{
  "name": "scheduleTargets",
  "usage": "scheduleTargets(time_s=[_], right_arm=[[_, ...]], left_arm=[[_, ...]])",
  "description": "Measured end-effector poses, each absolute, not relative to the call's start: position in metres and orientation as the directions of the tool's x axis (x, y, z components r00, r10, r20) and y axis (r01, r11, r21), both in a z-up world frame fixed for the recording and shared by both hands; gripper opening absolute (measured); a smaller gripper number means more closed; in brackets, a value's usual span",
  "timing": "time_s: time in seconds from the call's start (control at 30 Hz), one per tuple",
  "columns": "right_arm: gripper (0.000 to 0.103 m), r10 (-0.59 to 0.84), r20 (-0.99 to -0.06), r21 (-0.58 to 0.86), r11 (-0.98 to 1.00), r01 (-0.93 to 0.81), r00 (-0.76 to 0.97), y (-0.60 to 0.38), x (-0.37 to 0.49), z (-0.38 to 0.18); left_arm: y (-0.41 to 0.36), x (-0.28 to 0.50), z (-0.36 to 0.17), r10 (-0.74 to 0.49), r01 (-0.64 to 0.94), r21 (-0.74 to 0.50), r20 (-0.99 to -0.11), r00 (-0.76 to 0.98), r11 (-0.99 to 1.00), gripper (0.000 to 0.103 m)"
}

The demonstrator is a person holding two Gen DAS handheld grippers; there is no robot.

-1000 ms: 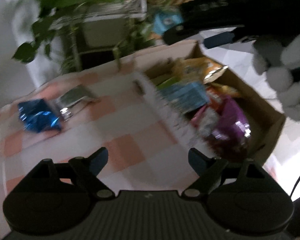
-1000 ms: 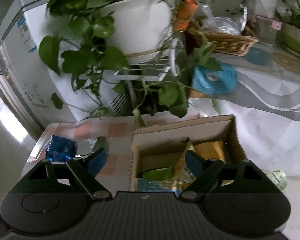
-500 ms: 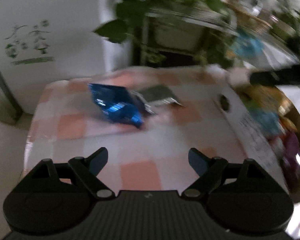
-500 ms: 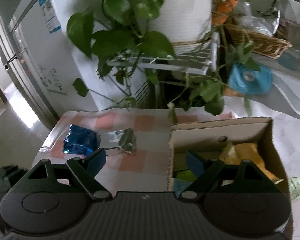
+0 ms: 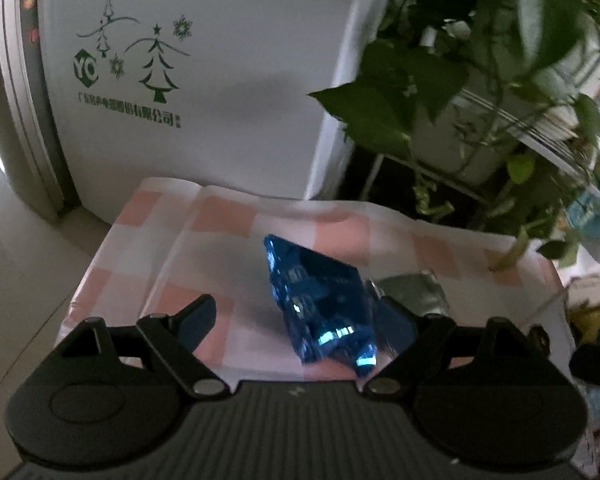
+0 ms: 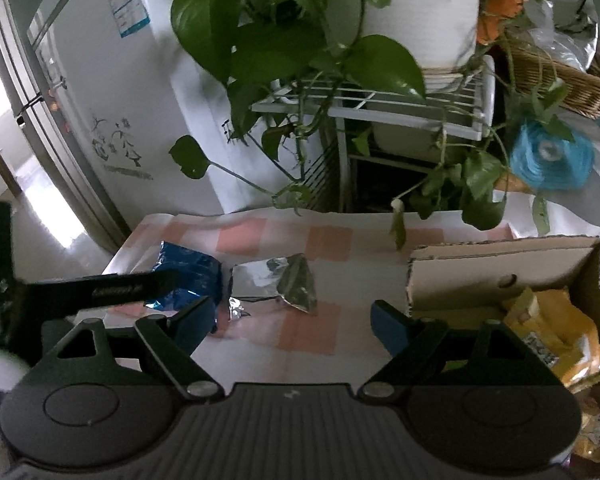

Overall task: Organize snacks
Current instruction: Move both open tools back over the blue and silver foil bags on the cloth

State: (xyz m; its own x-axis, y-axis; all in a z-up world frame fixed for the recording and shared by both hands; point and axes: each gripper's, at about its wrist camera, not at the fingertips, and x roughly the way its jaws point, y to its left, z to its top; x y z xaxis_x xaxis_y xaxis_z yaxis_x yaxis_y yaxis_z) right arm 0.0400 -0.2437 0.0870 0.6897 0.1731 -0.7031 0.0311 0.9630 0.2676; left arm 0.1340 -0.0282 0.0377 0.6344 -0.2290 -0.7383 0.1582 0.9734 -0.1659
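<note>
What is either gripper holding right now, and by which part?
Nothing. The left gripper is open, with the blue snack bag lying between its fingers, not clamped. The right gripper is open above the checked cloth.

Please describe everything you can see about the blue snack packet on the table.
The blue snack packet is a shiny, crinkled foil bag with bright reflections, puffed and angular in shape. It lies on the pink-and-white checked tablecloth, outside the cardboard box. A silver foil packet lies close beside it; whether they touch is unclear. The open left claw frames it, one finger just beside it, not yet gripping.
</note>
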Motion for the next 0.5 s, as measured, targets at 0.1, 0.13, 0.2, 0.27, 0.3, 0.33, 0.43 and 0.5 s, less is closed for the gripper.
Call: scheduleTargets(time_s=[0.1,0.13,0.2,0.27,0.3,0.33,0.43,0.5], right_arm=[[0.088,0.161,-0.71,0.254,0.967,0.035,0.686,-0.238,0.044,0.083],[0.088,0.158,-0.712,0.25,0.967,0.037,0.684,-0.237,0.045,0.081],[0.088,0.149,-0.718,0.241,0.97,0.042,0.68,-0.233,0.049,0.077],[0.087,0.149,-0.72,0.24,0.97,0.042,0.678,-0.229,0.051,0.074],[0.087,0.152,-0.72,0.244,0.969,0.043,0.677,-0.227,0.053,0.073],[0.087,0.155,-0.72,0.249,0.968,0.043,0.677,-0.226,0.055,0.072],[0.087,0.154,-0.713,0.248,0.968,0.041,0.684,-0.221,0.06,0.068],[0.087,0.155,-0.708,0.244,0.969,0.033,0.689,-0.217,0.065,0.065]], left_arm=[[-0.028,0.142,0.033,-0.236,0.154,-0.179,-0.73,0.641,0.972,0.087],[-0.028,0.145,0.031,-0.239,0.152,-0.185,-0.73,0.64,0.971,0.087],[-0.028,0.15,0.027,-0.245,0.153,-0.192,-0.729,0.639,0.969,0.087],[-0.029,0.155,0.022,-0.244,0.152,-0.191,-0.731,0.637,0.97,0.087],[-0.028,0.158,0.02,-0.245,0.152,-0.192,-0.731,0.637,0.97,0.087],[-0.027,0.16,0.017,-0.251,0.154,-0.199,-0.727,0.64,0.968,0.087],[-0.026,0.163,0.013,-0.271,0.161,-0.219,-0.716,0.643,0.962,0.087],[-0.024,0.164,0.012,-0.29,0.169,-0.238,-0.71,0.641,0.956,0.083]])
